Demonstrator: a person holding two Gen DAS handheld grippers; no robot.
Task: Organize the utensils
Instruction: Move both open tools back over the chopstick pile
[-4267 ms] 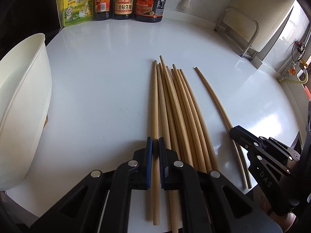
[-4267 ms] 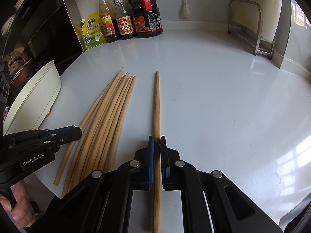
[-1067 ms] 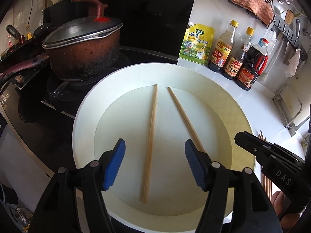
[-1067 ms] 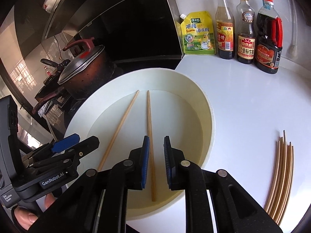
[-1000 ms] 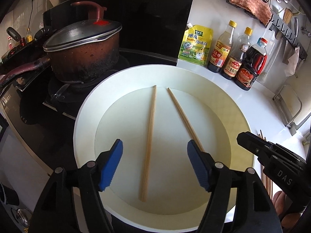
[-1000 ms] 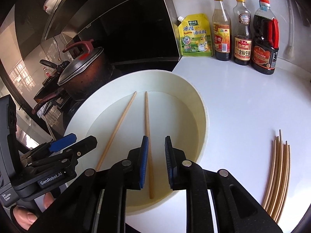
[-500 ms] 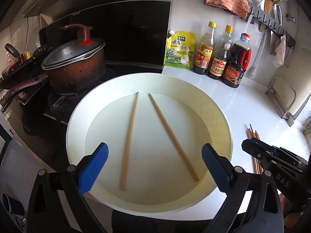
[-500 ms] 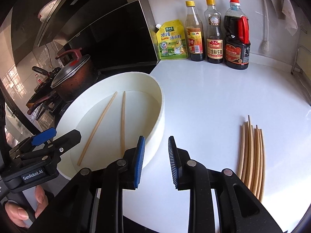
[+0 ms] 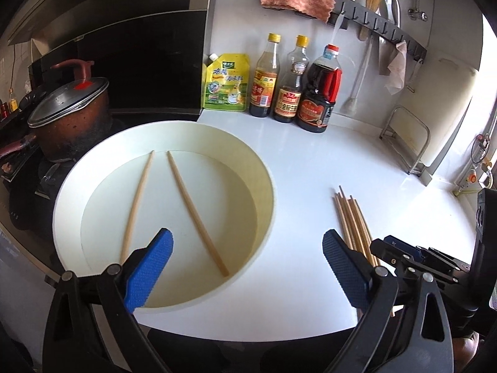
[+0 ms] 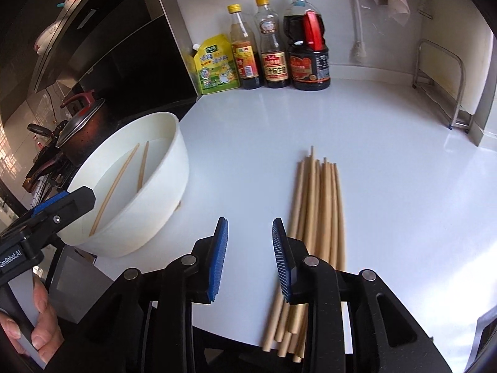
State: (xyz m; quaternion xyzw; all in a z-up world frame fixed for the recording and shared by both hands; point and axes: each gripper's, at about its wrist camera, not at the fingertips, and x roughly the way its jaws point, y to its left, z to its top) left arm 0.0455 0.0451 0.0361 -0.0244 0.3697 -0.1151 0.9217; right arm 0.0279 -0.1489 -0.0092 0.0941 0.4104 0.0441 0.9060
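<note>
While nothing is held, the left tool (image 9: 245, 267) is spread wide and the right tool's (image 10: 250, 255) jaws have just been opening beside the chopsticks (image 10: 320, 205) on the tabletop (image 10: 388, 161); two sticks (image 9: 195, 214) are seen in the basin (image 9: 264, 168).

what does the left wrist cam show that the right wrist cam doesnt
Only the left wrist view shows the whole floor of the white bowl from above and the hook rail with its hanging tools. Only the right wrist view shows the chopstick bundle at nearly full length, and a hand gripping the left tongs. Both show two chopsticks in the bowl, the sauce bottles, the yellow pouch and the lidded pot.
</note>
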